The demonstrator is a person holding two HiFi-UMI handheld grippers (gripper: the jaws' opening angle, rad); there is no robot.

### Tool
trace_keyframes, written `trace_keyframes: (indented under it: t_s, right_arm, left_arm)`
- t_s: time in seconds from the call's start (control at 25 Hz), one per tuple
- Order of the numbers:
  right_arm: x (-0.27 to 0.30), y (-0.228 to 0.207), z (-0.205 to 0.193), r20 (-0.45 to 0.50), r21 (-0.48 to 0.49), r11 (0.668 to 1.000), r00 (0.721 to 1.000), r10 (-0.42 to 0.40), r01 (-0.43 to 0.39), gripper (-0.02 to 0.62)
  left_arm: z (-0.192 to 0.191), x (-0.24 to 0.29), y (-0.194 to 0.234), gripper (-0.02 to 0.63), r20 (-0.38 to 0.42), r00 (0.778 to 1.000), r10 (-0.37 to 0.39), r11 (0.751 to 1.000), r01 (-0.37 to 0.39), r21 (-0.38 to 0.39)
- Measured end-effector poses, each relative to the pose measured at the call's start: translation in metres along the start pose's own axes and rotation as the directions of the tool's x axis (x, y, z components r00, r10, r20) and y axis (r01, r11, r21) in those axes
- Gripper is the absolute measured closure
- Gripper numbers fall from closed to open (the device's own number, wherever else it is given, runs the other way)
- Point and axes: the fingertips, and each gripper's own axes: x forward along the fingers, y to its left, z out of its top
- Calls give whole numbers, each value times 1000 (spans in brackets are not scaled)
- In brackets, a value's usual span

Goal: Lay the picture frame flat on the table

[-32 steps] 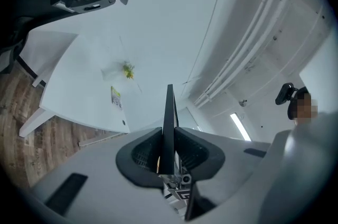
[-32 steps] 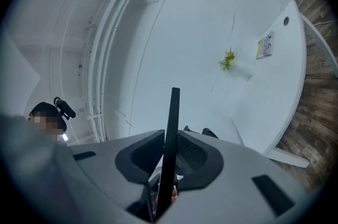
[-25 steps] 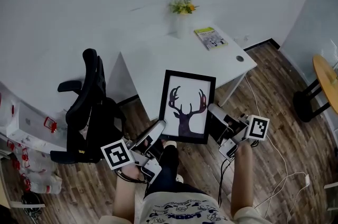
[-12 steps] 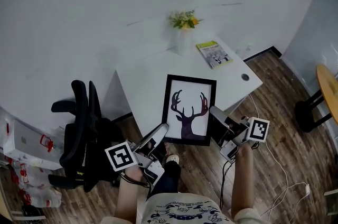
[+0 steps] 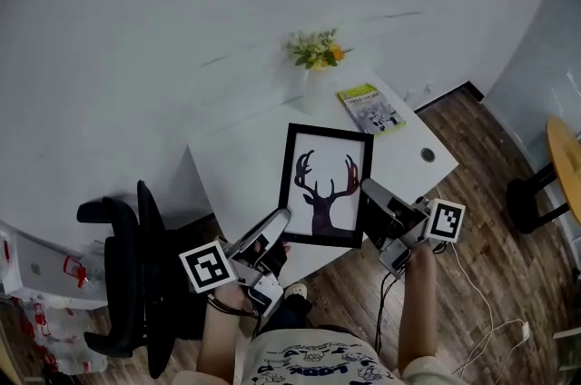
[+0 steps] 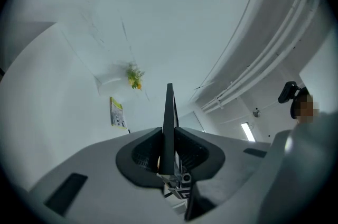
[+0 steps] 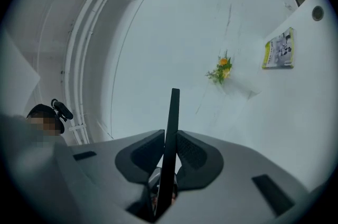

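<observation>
The black picture frame (image 5: 325,185) with a deer-head print faces up, held over the near part of the white table (image 5: 236,165). My left gripper (image 5: 280,223) is shut on its lower left edge. My right gripper (image 5: 369,191) is shut on its right edge. In the left gripper view the frame (image 6: 169,112) runs edge-on between the pads of my left gripper (image 6: 168,139). In the right gripper view the frame (image 7: 172,117) also shows edge-on, pinched by my right gripper (image 7: 168,150). I cannot tell whether the frame touches the tabletop.
A white vase of yellow flowers (image 5: 315,56) and a green booklet (image 5: 372,108) sit at the table's far side against the wall. A cable hole (image 5: 428,154) is near the right corner. A black office chair (image 5: 127,283) stands at the left, a round wooden table (image 5: 565,165) at the right.
Both grippers have carried the frame forward from over the floor to above the table's near part. The chair has slid towards the lower left of the view.
</observation>
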Motion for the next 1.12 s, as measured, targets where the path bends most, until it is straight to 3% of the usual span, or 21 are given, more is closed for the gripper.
trace_keyframes:
  t_s: [0.36,1.12]
  right_arm:
    - [30,-41,12,-23,40,998,999,-43,44,514]
    - [44,-97,7,-142,128,987,987,-81,99,514]
  left_arm:
    - [31,17,35,522,-5,999,35,999,-36,-19]
    - [31,20,79,522,47,986,159,986,-156,-66]
